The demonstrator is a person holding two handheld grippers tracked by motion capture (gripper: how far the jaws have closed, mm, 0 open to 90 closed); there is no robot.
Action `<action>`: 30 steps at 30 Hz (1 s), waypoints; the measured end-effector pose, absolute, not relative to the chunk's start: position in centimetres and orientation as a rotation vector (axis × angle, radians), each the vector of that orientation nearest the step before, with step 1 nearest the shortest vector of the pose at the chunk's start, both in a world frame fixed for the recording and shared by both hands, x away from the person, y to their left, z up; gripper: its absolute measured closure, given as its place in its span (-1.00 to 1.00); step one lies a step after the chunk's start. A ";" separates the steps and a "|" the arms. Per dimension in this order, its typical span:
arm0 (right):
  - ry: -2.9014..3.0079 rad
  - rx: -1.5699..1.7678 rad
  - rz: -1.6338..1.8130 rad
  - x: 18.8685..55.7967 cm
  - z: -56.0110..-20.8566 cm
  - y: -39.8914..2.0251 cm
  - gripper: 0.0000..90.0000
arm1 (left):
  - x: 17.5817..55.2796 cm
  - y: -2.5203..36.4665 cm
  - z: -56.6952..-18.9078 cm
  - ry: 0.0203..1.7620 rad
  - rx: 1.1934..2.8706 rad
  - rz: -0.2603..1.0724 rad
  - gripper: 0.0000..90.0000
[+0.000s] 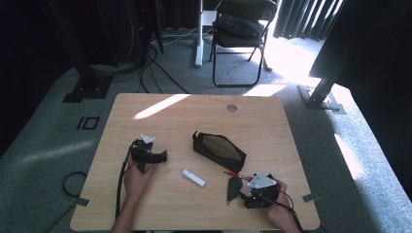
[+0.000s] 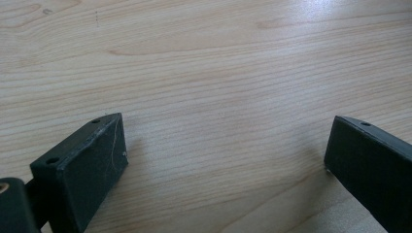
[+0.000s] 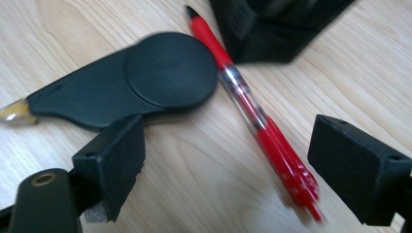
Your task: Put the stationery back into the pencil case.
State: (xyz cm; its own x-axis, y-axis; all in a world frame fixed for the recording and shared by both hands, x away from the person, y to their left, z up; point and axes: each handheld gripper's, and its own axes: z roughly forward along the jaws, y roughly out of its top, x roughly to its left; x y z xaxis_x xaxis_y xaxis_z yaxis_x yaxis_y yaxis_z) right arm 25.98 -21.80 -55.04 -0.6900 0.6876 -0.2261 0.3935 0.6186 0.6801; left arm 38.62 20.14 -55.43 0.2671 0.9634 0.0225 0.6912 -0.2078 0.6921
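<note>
A red pen [image 3: 252,116] lies on the wooden table [image 1: 170,121] between the wide-apart jaws of my right gripper [image 3: 226,150], and neither pad touches it. Beside it rests a flat black teardrop-shaped object [image 3: 145,80] with a round lid. In the high view the red pen [image 1: 238,174] and the teardrop object [image 1: 233,188] sit at the front right, just ahead of my right gripper [image 1: 247,184]. A black pouch [image 1: 218,148] with a tan panel lies mid-table. My left gripper [image 2: 228,141] stands open over bare wood, and in the high view the left gripper [image 1: 154,156] is at the left.
A small white stick-shaped item [image 1: 193,177] lies between the two hands. The pouch's dark corner [image 3: 272,29] is just beyond the pen. A folding chair [image 1: 240,34] and cables stand on the carpet behind the table.
</note>
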 end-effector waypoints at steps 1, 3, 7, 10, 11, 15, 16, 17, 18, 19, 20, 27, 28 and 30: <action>2.375 0.843 0.840 26.0 -55.0 -21.6 -0.70 | 38.6 20.1 -55.4 1.489 1.976 0.624 -0.96; 2.380 0.823 0.848 26.0 -54.9 -21.1 -0.70 | 38.6 20.1 -55.4 1.489 1.976 0.624 -0.96; 2.397 0.786 0.857 26.1 -54.9 -20.3 -0.70 | 38.6 20.1 -55.4 1.489 1.976 0.625 -0.96; 2.408 0.772 0.860 26.1 -55.0 -19.9 -0.70 | 38.6 20.1 -55.4 1.489 1.976 0.625 -0.96; 2.411 0.769 0.864 26.2 -55.0 -19.8 -0.70 | 38.6 20.1 -55.4 1.489 1.976 0.625 -0.96; 2.416 0.752 0.871 26.3 -55.0 -19.4 -0.69 | 38.6 20.1 -55.4 1.488 1.977 0.624 -0.96; 2.413 0.757 0.874 26.4 -55.0 -19.3 -0.69 | 38.6 20.1 -55.4 1.489 1.976 0.625 -0.96; 2.413 0.759 0.874 26.4 -55.0 -19.3 -0.68 | 38.6 20.1 -55.4 1.489 1.977 0.625 -0.96; 2.415 0.761 0.874 26.5 -55.1 -19.2 -0.68 | 38.6 20.1 -55.4 1.489 1.977 0.625 -0.96; 2.414 0.761 0.876 26.6 -55.1 -19.1 -0.66 | 38.6 20.1 -55.4 1.489 1.976 0.624 -0.96; 2.411 0.762 0.880 26.6 -55.1 -19.1 -0.63 | 38.6 20.1 -55.4 1.489 1.976 0.624 -0.96; 2.436 0.749 0.911 26.7 -55.0 -18.8 -0.37 | 38.6 20.1 -55.4 1.488 1.977 0.624 -0.96; 2.441 0.745 0.913 26.7 -55.0 -18.8 -0.33 | 38.6 20.1 -55.4 1.488 1.977 0.624 -0.96; 2.454 0.743 0.925 26.6 -55.1 -18.9 -0.27 | 38.6 20.1 -55.4 1.488 1.977 0.624 -0.96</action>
